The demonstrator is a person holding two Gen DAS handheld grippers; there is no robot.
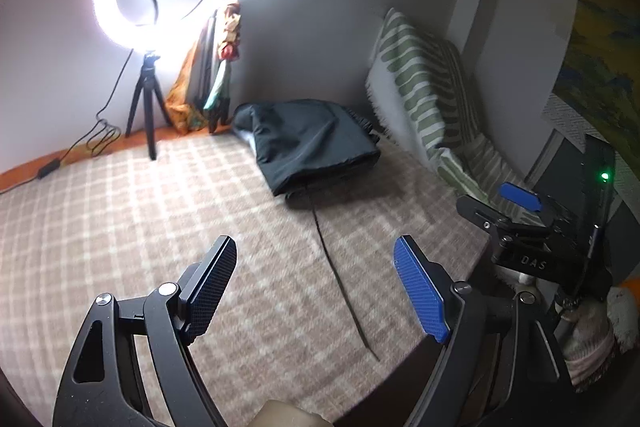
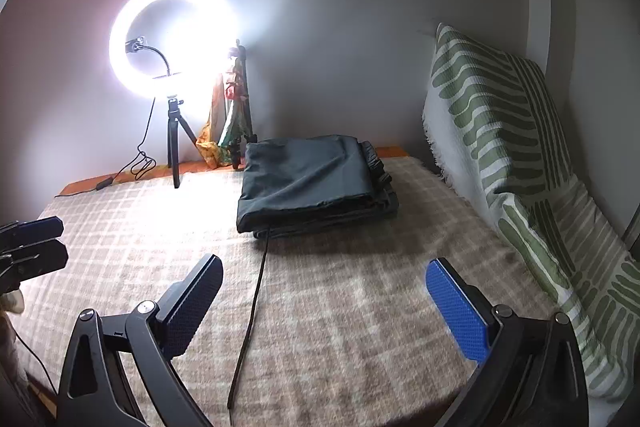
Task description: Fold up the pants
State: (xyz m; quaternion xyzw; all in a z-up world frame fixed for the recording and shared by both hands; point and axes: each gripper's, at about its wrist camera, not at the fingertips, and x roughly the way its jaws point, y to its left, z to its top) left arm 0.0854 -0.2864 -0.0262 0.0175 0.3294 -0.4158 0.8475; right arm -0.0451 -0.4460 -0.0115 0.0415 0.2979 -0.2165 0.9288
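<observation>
The only legible writing is the white lettering "DAS" on the black body of the right gripper (image 1: 520, 203), seen at the right side of the left wrist view; no other label or brand can be read. No container shows in either view.

The pants (image 2: 310, 183), dark and folded into a flat, layered rectangle, lie on a bed (image 2: 360, 307) covered in a beige checked blanket, toward the far edge and nearer the far right corner. A thin dark cord (image 2: 250, 315) runs out from under the pants' near edge and trails across the blanket toward the near edge of the bed.

The left gripper (image 1: 316, 291) is held over the near part of the bed with its jaws apart and nothing between them; its pads touch no cloth. The right gripper (image 2: 324, 303) is likewise held over the near part of the bed, jaws spread wide and empty. Both are well apart from the pants.

A lit ring light (image 2: 174, 41) on a small black tripod (image 2: 176, 147) stands at the far left of the bed, with colourful cloth (image 2: 224, 123) hanging beside it against the wall. A green-and-white patterned cushion (image 2: 512, 147) leans along the bed's right edge.
</observation>
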